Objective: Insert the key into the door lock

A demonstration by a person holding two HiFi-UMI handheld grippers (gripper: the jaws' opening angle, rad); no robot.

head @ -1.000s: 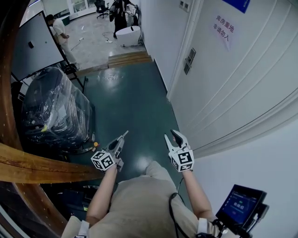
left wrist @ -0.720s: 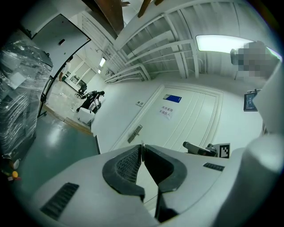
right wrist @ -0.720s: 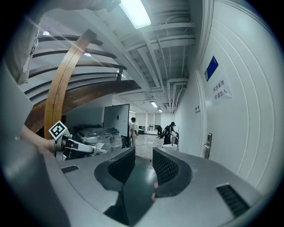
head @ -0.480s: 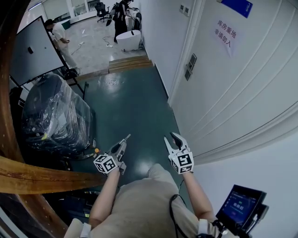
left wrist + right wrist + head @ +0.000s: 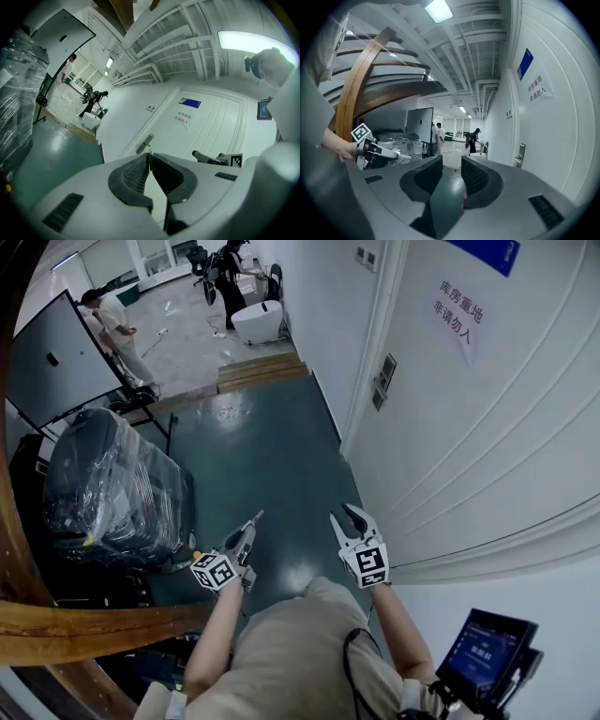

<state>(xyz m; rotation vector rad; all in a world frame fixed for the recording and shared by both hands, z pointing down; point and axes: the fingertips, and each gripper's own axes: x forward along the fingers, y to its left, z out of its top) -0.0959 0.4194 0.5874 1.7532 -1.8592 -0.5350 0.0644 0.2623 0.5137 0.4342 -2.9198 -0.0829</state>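
Note:
The white door (image 5: 487,418) runs along the right wall, and its metal lock plate with handle (image 5: 384,373) is well ahead of both grippers. My left gripper (image 5: 251,519) is shut, pinching a thin silvery key (image 5: 150,154) whose edge pokes out at the tips. In the left gripper view the lock plate (image 5: 145,143) lies just beyond those tips, still far off. My right gripper (image 5: 344,515) is open and holds nothing; it points along the corridor beside the door. The lock plate (image 5: 520,154) sits right of its jaws in the right gripper view.
A plastic-wrapped load (image 5: 112,484) and a black board on a stand (image 5: 56,357) line the left side. A curved wooden beam (image 5: 94,620) crosses the lower left. A small screen (image 5: 483,648) is by my right arm. People (image 5: 112,320) stand past a low step (image 5: 262,367).
The view has advanced along the green floor toward the door handle, both grippers carried forward with it. Their jaws are unchanged: left shut, right open.

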